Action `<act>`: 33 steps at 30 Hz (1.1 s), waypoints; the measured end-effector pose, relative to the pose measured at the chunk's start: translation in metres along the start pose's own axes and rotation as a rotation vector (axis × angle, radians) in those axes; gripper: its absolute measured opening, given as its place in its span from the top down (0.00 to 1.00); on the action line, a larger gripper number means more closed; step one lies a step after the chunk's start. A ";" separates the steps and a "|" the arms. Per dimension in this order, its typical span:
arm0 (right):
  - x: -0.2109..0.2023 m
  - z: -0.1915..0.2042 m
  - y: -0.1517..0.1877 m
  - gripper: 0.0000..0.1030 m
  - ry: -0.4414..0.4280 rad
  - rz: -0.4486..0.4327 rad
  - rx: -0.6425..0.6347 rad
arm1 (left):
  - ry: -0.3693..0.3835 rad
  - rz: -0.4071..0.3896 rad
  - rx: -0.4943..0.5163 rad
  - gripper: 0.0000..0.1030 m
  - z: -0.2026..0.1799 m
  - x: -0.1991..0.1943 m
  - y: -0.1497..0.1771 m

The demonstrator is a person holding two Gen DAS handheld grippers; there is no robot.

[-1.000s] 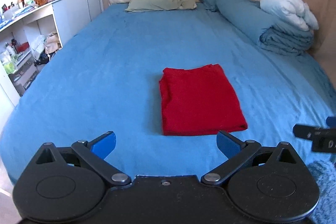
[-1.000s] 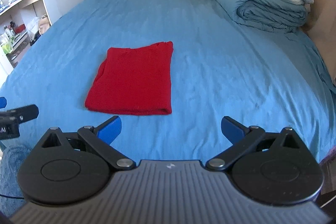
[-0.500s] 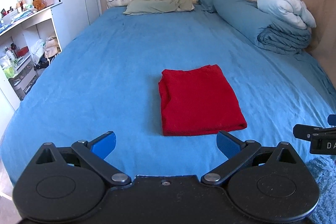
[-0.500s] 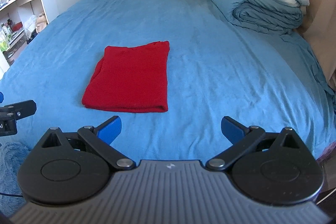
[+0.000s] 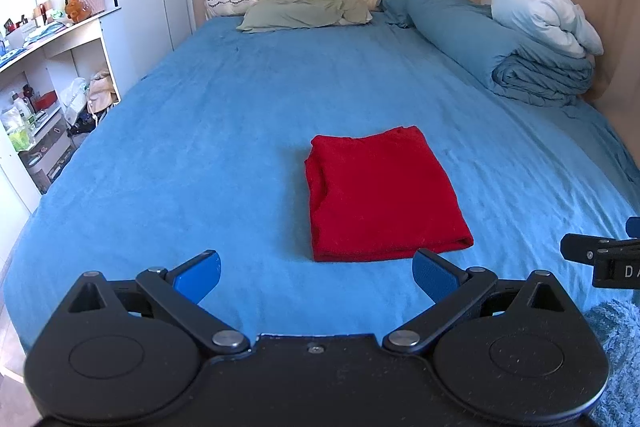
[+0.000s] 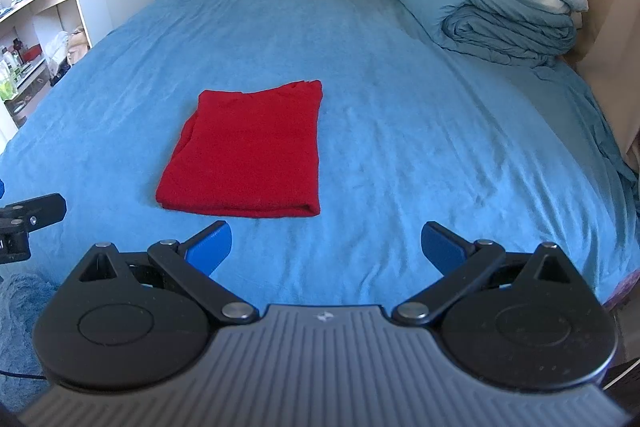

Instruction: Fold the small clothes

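Observation:
A red garment [image 5: 380, 193] lies folded into a neat rectangle on the blue bedsheet [image 5: 200, 155]; it also shows in the right wrist view [image 6: 248, 153]. My left gripper [image 5: 316, 273] is open and empty, held back near the bed's front edge, just short of the garment. My right gripper [image 6: 326, 247] is open and empty, to the right of the garment and apart from it. The right gripper's tip shows at the right edge of the left wrist view [image 5: 600, 255].
A folded blue duvet with a white one on top [image 5: 532, 47] lies at the far right. A green pillow [image 5: 304, 13] sits by the headboard. White shelves with clutter [image 5: 40, 87] stand to the left. A blue fluffy rug [image 5: 616, 339] lies below the bed.
Both grippers have drawn back and tilted up a little from the bed; the garment looks slightly farther. The garment itself has not moved.

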State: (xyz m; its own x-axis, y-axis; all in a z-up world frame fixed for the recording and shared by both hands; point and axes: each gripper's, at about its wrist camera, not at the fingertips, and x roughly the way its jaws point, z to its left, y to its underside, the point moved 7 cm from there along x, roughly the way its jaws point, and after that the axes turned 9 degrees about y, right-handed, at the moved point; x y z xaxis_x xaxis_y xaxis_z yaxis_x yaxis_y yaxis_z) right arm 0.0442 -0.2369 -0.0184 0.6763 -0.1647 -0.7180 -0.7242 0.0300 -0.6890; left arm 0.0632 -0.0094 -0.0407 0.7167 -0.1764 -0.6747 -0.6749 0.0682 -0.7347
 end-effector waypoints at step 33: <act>0.002 -0.003 -0.001 0.00 0.001 0.000 0.002 | 0.016 -0.020 -0.002 0.00 0.001 -0.004 -0.002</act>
State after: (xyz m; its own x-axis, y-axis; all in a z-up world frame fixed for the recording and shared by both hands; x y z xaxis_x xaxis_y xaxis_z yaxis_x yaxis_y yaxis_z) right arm 0.0455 -0.2402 -0.0186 0.6759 -0.1654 -0.7182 -0.7241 0.0324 -0.6889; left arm 0.0616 -0.0076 -0.0370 0.7274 -0.1933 -0.6584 -0.6607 0.0621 -0.7481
